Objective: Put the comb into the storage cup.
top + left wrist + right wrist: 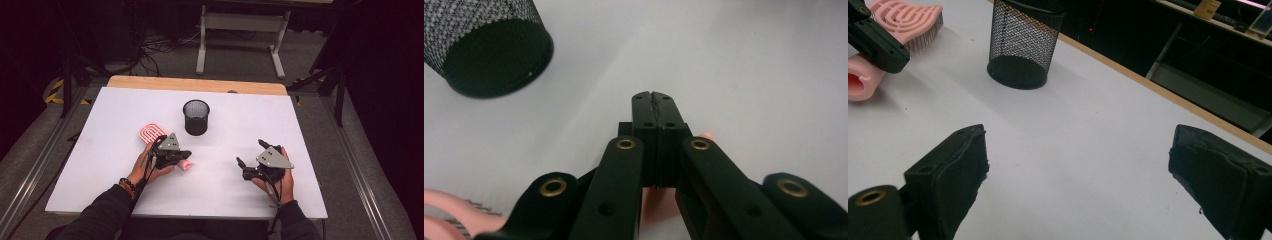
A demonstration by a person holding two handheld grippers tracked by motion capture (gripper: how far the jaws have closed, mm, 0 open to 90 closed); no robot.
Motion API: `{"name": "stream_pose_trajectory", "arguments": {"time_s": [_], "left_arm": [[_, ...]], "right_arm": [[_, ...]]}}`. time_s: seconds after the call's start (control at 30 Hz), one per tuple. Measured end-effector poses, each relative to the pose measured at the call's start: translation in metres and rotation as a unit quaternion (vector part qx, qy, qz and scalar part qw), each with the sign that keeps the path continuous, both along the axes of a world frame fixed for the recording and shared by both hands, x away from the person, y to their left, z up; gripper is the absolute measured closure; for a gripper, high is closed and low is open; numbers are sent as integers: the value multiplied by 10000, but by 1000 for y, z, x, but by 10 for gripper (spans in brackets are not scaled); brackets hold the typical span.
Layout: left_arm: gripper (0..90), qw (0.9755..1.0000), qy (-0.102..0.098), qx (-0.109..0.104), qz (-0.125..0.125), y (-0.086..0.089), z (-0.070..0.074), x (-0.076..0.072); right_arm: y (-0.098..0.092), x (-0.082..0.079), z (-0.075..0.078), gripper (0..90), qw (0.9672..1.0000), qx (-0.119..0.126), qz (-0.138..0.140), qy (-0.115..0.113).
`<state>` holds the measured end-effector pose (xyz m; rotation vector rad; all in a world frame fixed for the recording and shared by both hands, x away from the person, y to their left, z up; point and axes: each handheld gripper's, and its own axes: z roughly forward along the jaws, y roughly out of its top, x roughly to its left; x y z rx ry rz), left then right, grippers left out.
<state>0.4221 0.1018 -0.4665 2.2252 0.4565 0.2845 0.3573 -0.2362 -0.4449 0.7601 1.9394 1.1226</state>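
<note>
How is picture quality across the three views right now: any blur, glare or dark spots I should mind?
High view: white table bright, surroundings nearly black, slightly soft. Left gripper view: near black tongs soft, mesh cup blurred, pink brush cropped at the corner. Right gripper view: tongs in the foreground blurred, cup sharp, background dark.

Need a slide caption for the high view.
Left tongs shut above pink brush; right tongs open; mesh cup behind.

White table top (pixel 260 125) fills centre, wood edge strip (pixel 197 84) at 12 o'clock. Grey carpet floor (pixel 240 62) beyond. White-framed stand (pixel 240 22) at 12, tangled cables (pixel 155 50) at 11. Yellow-black hazard tape (pixel 57 92) at 9. Surroundings dark.
</note>
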Motion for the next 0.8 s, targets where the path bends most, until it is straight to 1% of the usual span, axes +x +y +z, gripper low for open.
{"name": "stream_pose_trajectory", "arguments": {"time_s": [0.03,0.07,0.1,0.13,0.2,0.23,0.37,0.4,0.5,0.57,0.6,0.63,0.67,0.7,0.73,0.8], "left_arm": [[898,9999,8,163,-41,2,-1,0],[898,9998,77,152,-68,2,-2,0],[898,9998,103,174,-51,3,-3,0],[898,9998,100,183,15,4,-3,0],[898,9997,100,204,23,6,-4,0],[898,9997,120,228,40,9,-5,0],[898,9996,141,231,98,16,-6,1],[898,9994,151,287,110,19,-7,0],[898,9992,161,345,116,24,-7,-2],[898,9990,170,389,171,32,-8,-4],[898,9990,170,389,171,32,-8,-4],[898,9990,170,380,186,36,-8,-5],[898,9987,158,402,269,41,-8,-7],[898,9987,189,378,297,46,-8,-7],[898,9989,218,302,287,50,-8,-8],[898,9988,249,249,337,56,-7,-10]], "right_arm": [[0,1,-2,95,10000,-39,9,35],[0,1,-3,95,10000,-46,10,42],[-1,1,-3,96,10000,-41,11,71],[-1,2,-4,96,9999,-34,21,101],[-1,3,-5,96,9999,-43,26,127],[-1,3,-5,96,9999,-27,38,137],[0,4,-6,96,9998,-27,56,180],[0,4,-7,96,9998,-42,58,210],[0,4,-7,96,9997,-54,65,220],[0,5,-7,96,9997,-62,71,236],[0,5,-7,96,9997,-70,72,242],[0,5,-7,96,9997,-70,72,242],[1,5,-7,96,9996,-83,72,246],[1,5,-8,96,9996,-103,75,253],[1,5,-8,96,9996,-106,76,257],[1,5,-8,96,9996,-107,75,266]]}}
